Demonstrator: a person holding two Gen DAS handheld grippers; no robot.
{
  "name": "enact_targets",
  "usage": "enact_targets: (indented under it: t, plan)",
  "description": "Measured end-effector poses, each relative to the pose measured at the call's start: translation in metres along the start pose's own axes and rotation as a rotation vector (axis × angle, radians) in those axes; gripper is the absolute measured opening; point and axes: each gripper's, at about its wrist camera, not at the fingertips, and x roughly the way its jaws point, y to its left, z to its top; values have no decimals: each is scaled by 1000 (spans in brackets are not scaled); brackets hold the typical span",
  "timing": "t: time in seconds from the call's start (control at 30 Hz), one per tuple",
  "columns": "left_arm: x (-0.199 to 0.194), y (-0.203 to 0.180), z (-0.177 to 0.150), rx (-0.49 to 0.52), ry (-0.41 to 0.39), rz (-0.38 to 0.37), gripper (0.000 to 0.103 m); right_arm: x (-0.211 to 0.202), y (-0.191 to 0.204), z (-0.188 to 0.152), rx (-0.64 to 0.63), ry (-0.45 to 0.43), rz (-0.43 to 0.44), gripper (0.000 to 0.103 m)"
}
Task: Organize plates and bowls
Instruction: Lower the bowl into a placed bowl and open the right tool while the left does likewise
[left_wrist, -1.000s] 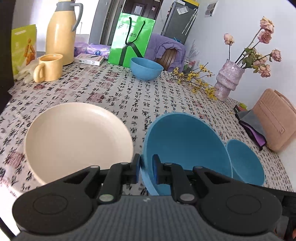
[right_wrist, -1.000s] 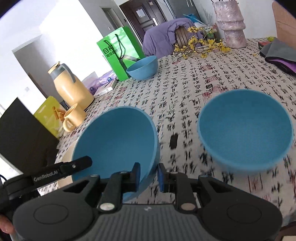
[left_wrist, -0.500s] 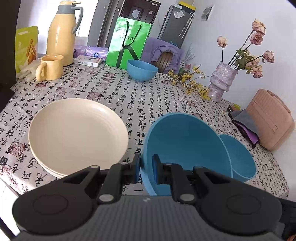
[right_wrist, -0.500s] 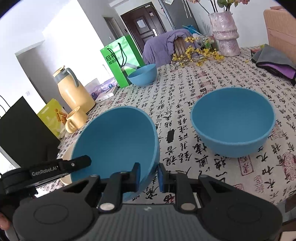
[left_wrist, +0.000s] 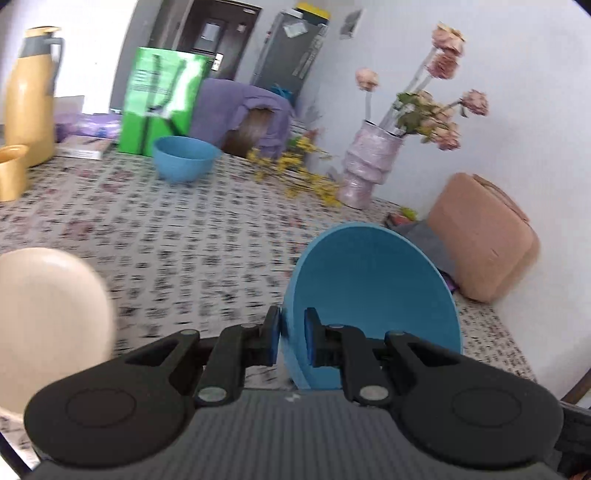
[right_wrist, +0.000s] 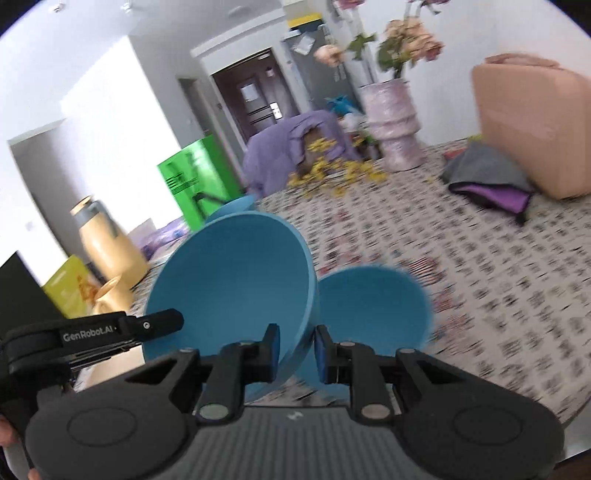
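- While both claws share 1 load, the job looks like nesting: the left claw is clamped on the near rim of the big blue bowl, and the right claw is clamped on the same bowl's rim at another spot.
- The bowl hangs tilted above the desk, its opening facing the cameras.
- In the right wrist view, a second blue bowl sits on the desk just behind and beside the held one; that seems the likely target.
- A third blue bowl stands far across the desk, and a cream plate lies off to the left.
- To do this well, I'd say the 2 hands should travel together so the rim is not twisted between them.
- Level the bowl before lowering, centre it over the resting one, and let go only once it is seated.
- Both views are blurred, so slowing down would help the aim.
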Motion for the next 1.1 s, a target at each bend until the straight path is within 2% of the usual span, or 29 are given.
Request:
enact_targets:
  t: [0.17,0.4,0.7,0.87,0.97,1.1]
  plan:
    - [37,-22,1,2,68,-30,13,6,-32,15,30,-6,-57,19]
    - [71,-23,-7,-11,156,-37,13,23,-58,21,49,24,-90,19]
    - [81,-16,-10,-22,209,-51,14,31,-64,17,70,45,-81,25]
    - [79,-16,-11,-18,200,-58,19,33,-64,14,73,49,-104,28]
    - [76,-16,-11,-15,196,-66,19,28,-64,14,73,31,-104,29]
    - [68,-18,-11,10,183,-85,19,18,-61,17,60,-10,-116,35]
